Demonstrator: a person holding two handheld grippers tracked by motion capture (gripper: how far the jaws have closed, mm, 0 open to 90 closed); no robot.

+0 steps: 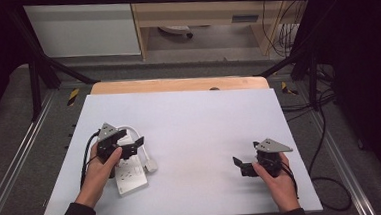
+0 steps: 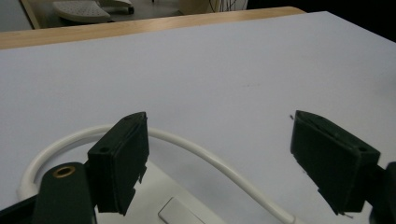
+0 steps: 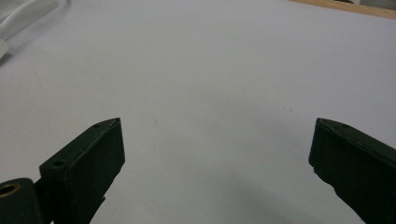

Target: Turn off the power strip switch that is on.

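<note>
Your left tongs [image 1: 136, 143] hover over the white power strip [image 1: 131, 175] with jaws spread wide and holding nothing, so the step in hand looks like picking up the strip or its cord. Lower the tongs straight down before closing; pick one target, either the body of the strip or the cord [image 2: 219, 164], not both at once. If you go for the body, square the jaws to its long sides so the flat pads meet flat plastic, and grip near the middle so it doesn't swing. If you go for the cord, take it near the plug [image 1: 152, 165], where it won't slip as easily. The strip lies flat on the counter [image 1: 204, 121] at the left, just under and slightly toward you from the left tongs; the cord loops out from its far end and curves back, passing below the gap between the jaws in the left gripper view. Your right tongs [image 1: 238, 164] are also wide open and empty, low over bare counter, well apart from the strip; keep them there or bring them in to steady the far end.
</note>
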